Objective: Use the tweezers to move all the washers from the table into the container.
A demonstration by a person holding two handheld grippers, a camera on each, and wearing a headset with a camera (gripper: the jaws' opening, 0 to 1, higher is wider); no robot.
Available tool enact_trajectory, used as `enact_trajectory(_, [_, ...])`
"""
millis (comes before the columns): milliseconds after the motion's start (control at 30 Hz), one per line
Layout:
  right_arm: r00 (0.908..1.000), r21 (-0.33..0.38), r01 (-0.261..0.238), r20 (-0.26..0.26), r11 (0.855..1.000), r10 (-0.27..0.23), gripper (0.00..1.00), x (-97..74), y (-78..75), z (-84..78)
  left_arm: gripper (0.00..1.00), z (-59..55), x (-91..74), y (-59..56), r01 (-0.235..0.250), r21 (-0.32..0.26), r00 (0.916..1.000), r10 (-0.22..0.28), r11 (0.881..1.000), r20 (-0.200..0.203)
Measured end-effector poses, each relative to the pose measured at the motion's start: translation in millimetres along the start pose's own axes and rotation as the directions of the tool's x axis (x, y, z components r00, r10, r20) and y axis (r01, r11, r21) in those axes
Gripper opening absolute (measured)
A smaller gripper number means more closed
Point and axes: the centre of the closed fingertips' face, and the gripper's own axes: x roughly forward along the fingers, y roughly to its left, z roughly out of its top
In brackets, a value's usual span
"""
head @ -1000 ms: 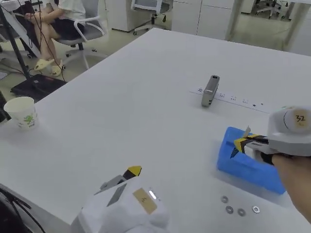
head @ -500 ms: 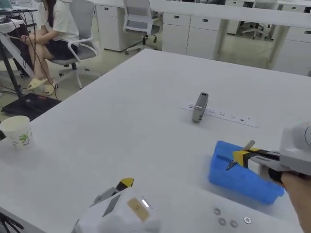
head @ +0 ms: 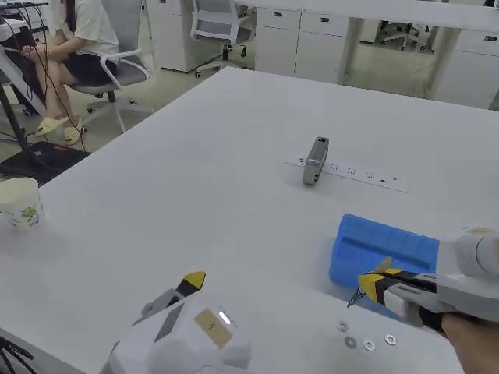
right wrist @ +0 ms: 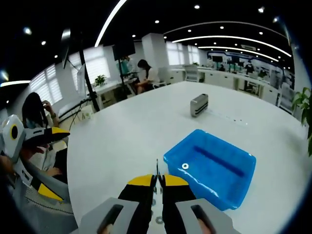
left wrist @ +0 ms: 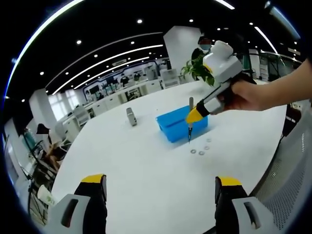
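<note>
A blue container (head: pixel 383 243) sits on the white table, and one washer (right wrist: pixel 185 166) lies inside it. Several washers (head: pixel 368 344) lie loose on the table just in front of the container. My right gripper (head: pixel 373 284) is shut on thin tweezers (head: pixel 354 298), whose tip hangs over the table at the container's near edge, a little above the loose washers. From the left gripper view, the tweezers (left wrist: pixel 189 131) point down beside the washers (left wrist: pixel 200 148). My left gripper (left wrist: pixel 161 187) is open and holds nothing, low at the near left (head: pixel 187 287).
A grey adapter (head: pixel 315 160) is plugged into a white power strip (head: pixel 359 174) beyond the container. A paper cup (head: pixel 19 202) stands at the table's left edge. A person (head: pixel 78 39) sits on an office chair past the far left corner.
My right gripper has drawn the tweezers back from over the container to its near edge, lower and closer to the loose washers. The head camera has shifted; the left gripper stays low.
</note>
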Motion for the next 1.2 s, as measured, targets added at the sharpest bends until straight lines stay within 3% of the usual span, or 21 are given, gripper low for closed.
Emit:
enact_trajectory(333, [0.9988, -0.024, -0.008, -0.048, 1.0, 0.007, 0.02, 6.3, 0.7, -20.5, 0.94, -0.4, 0.1, 1.4, -0.003, -0.005, 1.0, 0.003, 1.0, -0.001])
enact_trajectory(900, [0.9988, -0.045, 0.012, -0.047, 0.999, -0.014, 0.02, 9.2, 0.0, -21.0, 0.93, -2.2, 1.3, 0.8, 0.002, -0.004, 0.9999, -0.002, 1.0, -0.012])
enact_trajectory(967, [0.9986, -0.038, -0.002, -0.053, 0.999, 0.0, 0.02, 9.4, 2.5, -22.0, 0.93, -2.5, 1.4, 0.7, 0.002, -0.002, 0.9999, -0.002, 1.0, -0.013])
enact_trajectory(1067, [0.9973, -0.091, 0.005, -0.072, 0.996, -0.012, 0.01, 8.5, 3.3, -23.0, 0.93, -3.0, 1.5, 1.0, 0.001, 0.0, 0.9999, -0.001, 1.0, -0.016])
enact_trajectory(1200, [0.9969, -0.076, 0.008, -0.078, 0.997, -0.014, 0.01, 8.9, 2.1, -22.6, 0.93, -2.6, 1.3, 1.7, -0.002, -0.002, 0.9999, 0.002, 1.0, -0.013])
